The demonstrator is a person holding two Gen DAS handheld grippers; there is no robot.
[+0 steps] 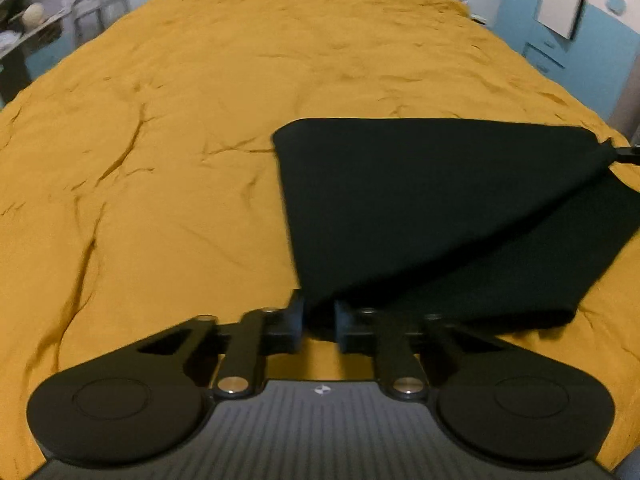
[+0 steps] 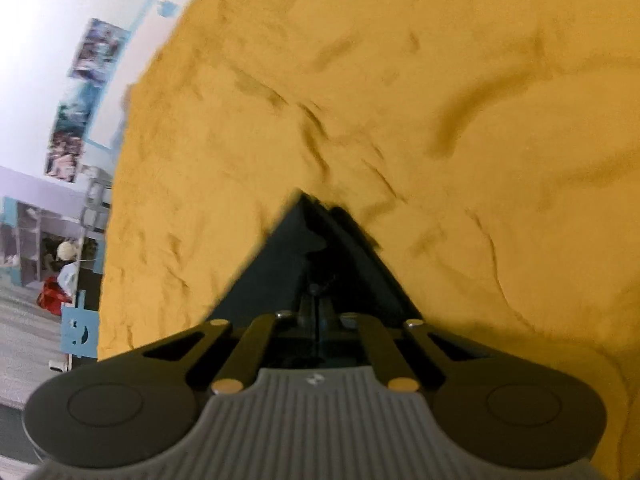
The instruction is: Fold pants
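Left wrist view: both hand-held grippers point(image 1: 319, 320) point(image 2: 318, 300) seem clamped on pants point(image 1: 420, 208) toward 3 o'clock; unequal pull could skew the fold over the bed point(image 1: 160, 140).

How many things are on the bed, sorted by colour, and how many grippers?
Black pants: 1
Mustard bedspread: 1
Black grippers: 2, left gripper and right gripper, each with jaws shut on the pants
Total: 4
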